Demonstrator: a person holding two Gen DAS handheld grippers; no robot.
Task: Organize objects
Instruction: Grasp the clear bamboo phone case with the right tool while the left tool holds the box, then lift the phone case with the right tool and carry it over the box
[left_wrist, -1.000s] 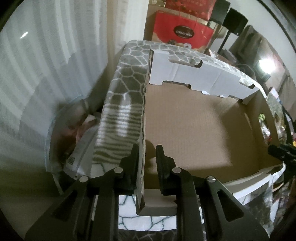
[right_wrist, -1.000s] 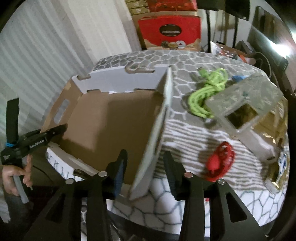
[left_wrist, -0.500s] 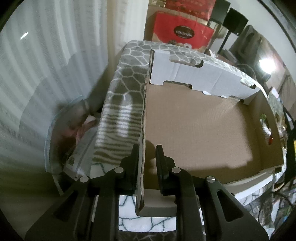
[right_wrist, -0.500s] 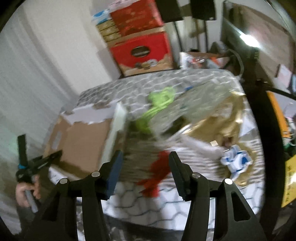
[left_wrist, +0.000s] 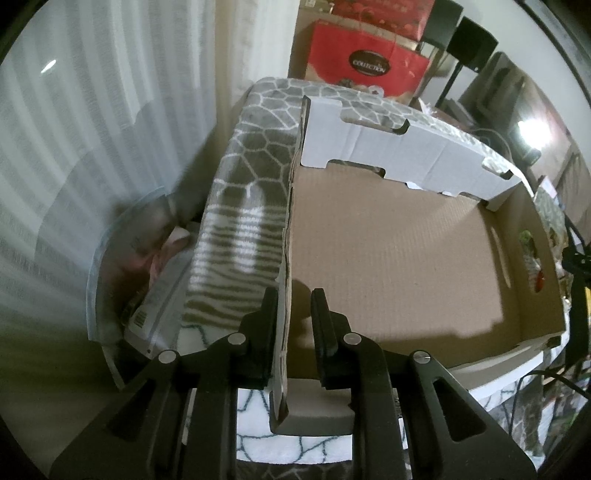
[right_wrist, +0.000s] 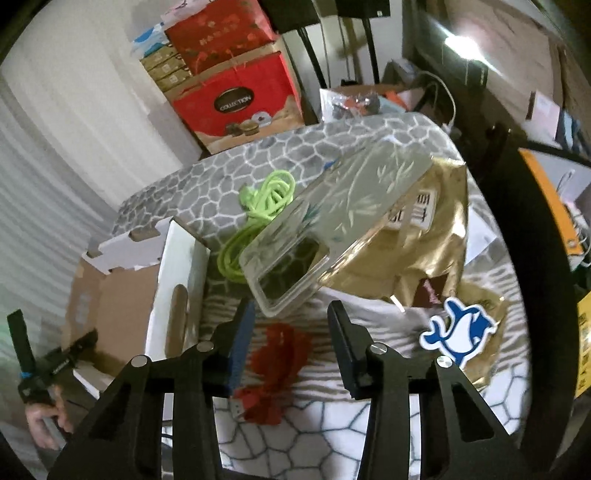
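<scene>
Your left gripper (left_wrist: 291, 306) is clamped on the near side wall of the open cardboard box (left_wrist: 388, 251), which sits on the grey patterned blanket (left_wrist: 243, 192) with its brown floor bare. Your right gripper (right_wrist: 290, 325) hangs over the blanket to the right of the box, jaws closing with nothing pinched between them; the red fan (right_wrist: 277, 369) lies on the blanket below the gap. Just beyond it are the clear patterned case (right_wrist: 332, 225), resting partly on the gold bag (right_wrist: 436, 240), the green cable (right_wrist: 258, 218) and a blue dolphin sticker (right_wrist: 458, 332).
</scene>
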